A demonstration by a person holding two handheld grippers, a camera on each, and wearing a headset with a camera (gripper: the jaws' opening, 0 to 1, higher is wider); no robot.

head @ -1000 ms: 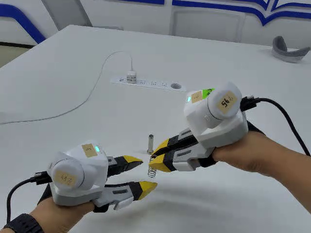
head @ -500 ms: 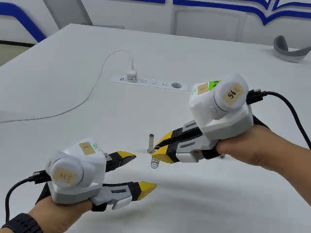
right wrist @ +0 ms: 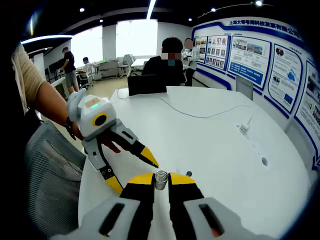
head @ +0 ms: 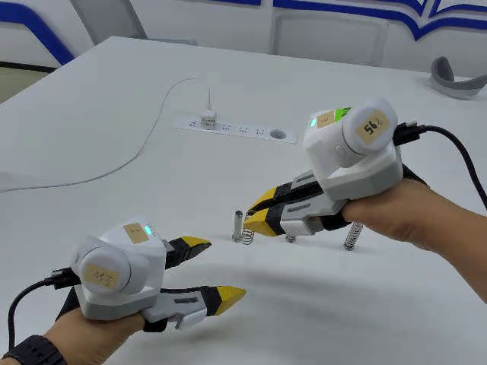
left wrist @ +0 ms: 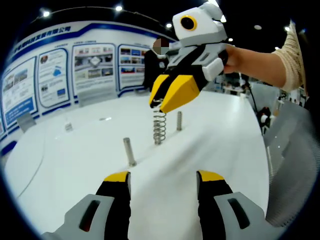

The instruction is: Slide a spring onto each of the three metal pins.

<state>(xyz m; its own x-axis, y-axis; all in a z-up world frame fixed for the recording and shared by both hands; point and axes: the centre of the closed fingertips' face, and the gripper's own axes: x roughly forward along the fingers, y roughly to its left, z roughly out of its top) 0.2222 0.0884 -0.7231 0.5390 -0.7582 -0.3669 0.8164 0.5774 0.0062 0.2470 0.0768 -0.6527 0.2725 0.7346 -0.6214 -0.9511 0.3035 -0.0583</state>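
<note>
Step in hand: fitting the second spring. In the head view the right gripper (head: 253, 219) is clamped on the top coils of a spring (head: 247, 236), which hangs upright with its lower end at or just above the counter (head: 114, 114). The right gripper view confirms the grip, with the jaws narrow and the spring (right wrist: 161, 180) seated between the yellow tips. A bare pin (head: 237, 225) stands just beside the spring at its 9 o'clock, and whether the two touch cannot be told. A second pin (head: 290, 239) stands at the spring's 3 o'clock, partly hidden under the right gripper. Farther along at 3 o'clock, a fitted spring (head: 352, 235) stands upright, judged to sit on the third pin, so one of three appears done. The left gripper (head: 226, 266) hovers near the counter at 7 o'clock from the bare pin, jaws wide and holding nothing. In the left gripper view the bare pin (left wrist: 129, 151) lies at 10 o'clock from the open jaws and the hanging spring (left wrist: 159, 127) at 12 o'clock. The next move calls for lifting the spring clear of the pin top, shifting it toward 9 o'clock until its bore is centred over the pin, then lowering it straight and releasing. Any tilt risks the coils catching on the pin tip.
</note>
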